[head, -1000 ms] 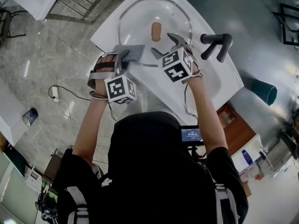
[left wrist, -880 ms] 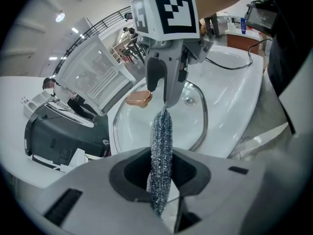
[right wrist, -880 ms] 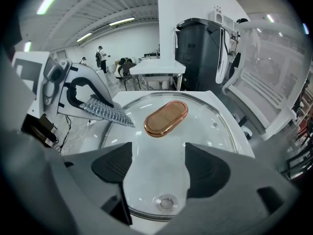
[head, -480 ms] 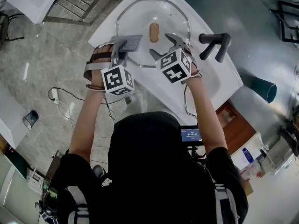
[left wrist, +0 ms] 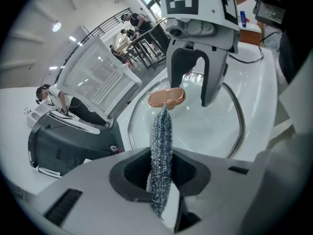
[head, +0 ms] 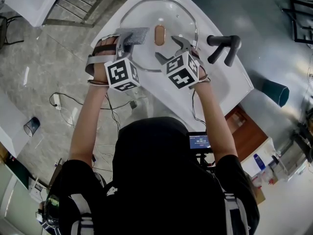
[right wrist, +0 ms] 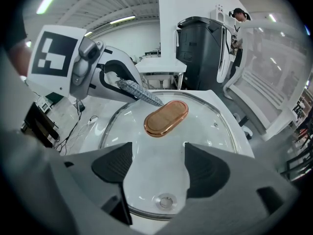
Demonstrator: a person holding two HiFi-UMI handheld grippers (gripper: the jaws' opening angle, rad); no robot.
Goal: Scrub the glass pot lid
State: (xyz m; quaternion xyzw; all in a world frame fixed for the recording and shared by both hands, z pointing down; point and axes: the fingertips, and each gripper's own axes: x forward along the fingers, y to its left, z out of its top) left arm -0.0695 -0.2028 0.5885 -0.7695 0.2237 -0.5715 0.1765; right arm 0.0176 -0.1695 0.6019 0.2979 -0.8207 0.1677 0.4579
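The white sink (head: 230, 82) holds one thing: the glass pot lid (head: 176, 21), lying flat in the basin toward the 12 o'clock end in the head view, dome and knob upward. Its metal rim runs round the clear glass, and the white basin shows through. A black faucet (head: 224, 45) stands on the sink's deck at 3 o'clock of the lid.

The lid's copper-coloured oval knob (head: 160, 35) sits at the lid's centre. In the head view its long axis runs from 12 to 6 o'clock, roughly in line with the person's forearms.

The left gripper (head: 124, 42) comes in over the lid's 8 o'clock edge. Its jaws are pressed together on a grey, glittery scrubbing pad (head: 136, 35), pinched edge-on between the dark pads in the left gripper view. The free end of the pad reaches out over the glass toward 3 o'clock and ends just beside the knob. Whether it touches the knob or rests on the glass cannot be told.

The right gripper (head: 168, 48) is at 5 o'clock of the knob, over the lid's near part. Its jaws are spread wide and pinch nothing. In the right gripper view the glass and a stretch of the rim lie below the gap, with the knob ahead of the jaws. Contact with the lid cannot be judged.
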